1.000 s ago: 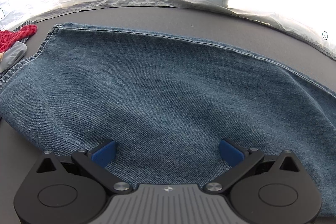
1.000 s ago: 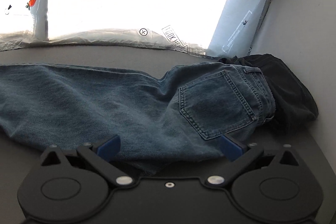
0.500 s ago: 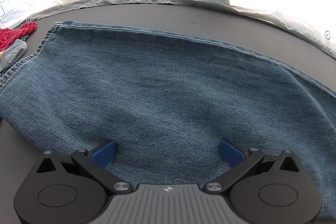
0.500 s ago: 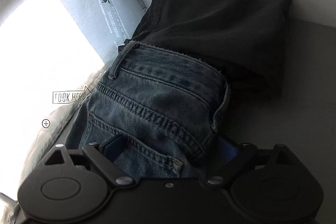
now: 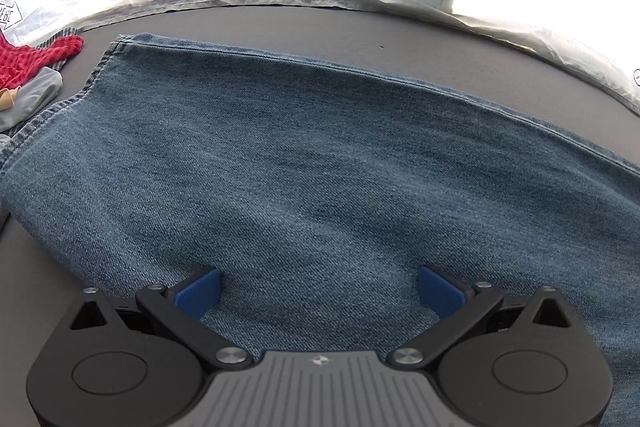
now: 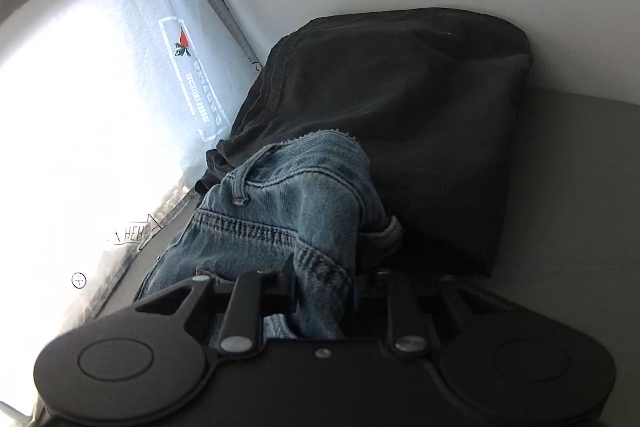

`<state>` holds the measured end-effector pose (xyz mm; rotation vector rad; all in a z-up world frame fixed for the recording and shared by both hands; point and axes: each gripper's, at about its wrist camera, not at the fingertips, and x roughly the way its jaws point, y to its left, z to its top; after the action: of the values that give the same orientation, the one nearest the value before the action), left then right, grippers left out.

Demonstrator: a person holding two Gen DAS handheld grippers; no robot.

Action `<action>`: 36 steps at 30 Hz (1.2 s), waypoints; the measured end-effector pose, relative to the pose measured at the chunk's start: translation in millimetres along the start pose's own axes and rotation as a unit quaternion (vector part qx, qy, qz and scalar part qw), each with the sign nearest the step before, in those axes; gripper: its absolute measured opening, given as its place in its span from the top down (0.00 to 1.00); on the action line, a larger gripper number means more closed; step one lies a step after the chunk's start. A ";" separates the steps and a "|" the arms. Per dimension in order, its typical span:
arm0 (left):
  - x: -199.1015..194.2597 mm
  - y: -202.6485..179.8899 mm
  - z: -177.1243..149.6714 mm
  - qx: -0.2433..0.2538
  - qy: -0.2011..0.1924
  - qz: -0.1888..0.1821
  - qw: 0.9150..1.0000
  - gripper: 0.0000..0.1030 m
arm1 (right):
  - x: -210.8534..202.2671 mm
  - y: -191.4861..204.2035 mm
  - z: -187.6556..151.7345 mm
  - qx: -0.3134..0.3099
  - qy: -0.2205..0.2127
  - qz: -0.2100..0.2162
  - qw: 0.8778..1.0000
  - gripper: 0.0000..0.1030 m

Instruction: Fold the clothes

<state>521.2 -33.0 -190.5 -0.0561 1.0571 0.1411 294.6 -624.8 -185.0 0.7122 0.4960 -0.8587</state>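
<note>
Right tongs (image 6: 324, 291) swung from mid-jeans to waistband end, rolled; jaws closing, denim bunched between. Left tongs (image 5: 318, 293) unmoved, spread wide, empty, above leg of jeans (image 5: 320, 167) flat on counter (image 5: 360, 31). Step: gripping waistband. Next: lift, carry toward hems.

Both tools are matte black with round side discs and silver screws. The left gripper (image 5: 318, 293) has blue pads (image 5: 199, 293) and a ribbed grey centre plate.

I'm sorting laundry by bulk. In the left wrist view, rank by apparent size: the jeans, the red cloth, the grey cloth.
1. jeans, by far the largest.
2. and 3. red cloth and grey cloth: similar in size and both cut off by the frame edge, so no ranking.
</note>
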 end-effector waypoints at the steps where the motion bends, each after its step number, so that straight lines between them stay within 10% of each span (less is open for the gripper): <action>1: -0.4 0.2 -0.4 -0.001 0.000 0.001 1.000 0.00 | 5.5 3.8 -2.7 -0.020 0.014 -0.020 1.000 0.66; 4: 0.1 0.2 2.0 -0.001 0.008 0.000 1.000 0.00 | -1.5 16.1 -8.5 -0.073 -0.001 -0.055 0.996 0.42; 11: -2.2 5.6 2.6 0.006 0.014 -0.019 1.000 0.00 | -60.9 59.6 -35.0 -0.210 -0.077 -0.090 0.971 0.31; 19: -41.4 78.7 -10.2 -0.056 -0.024 -0.071 0.996 0.00 | -116.8 111.3 -105.7 -0.247 -0.011 0.057 0.967 0.84; 30: -56.7 198.1 -33.6 -0.134 -0.037 -0.063 0.988 0.15 | -155.4 217.6 -271.0 -0.327 0.160 0.193 0.911 0.86; 36: -36.6 233.2 -12.9 -0.151 -0.043 -0.083 0.984 0.27 | -153.1 265.4 -319.4 -0.311 0.202 0.206 0.905 0.86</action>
<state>459.1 193.0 -159.9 -0.4084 0.9332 0.1499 388.9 -192.7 -203.0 0.3685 0.9009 -0.1171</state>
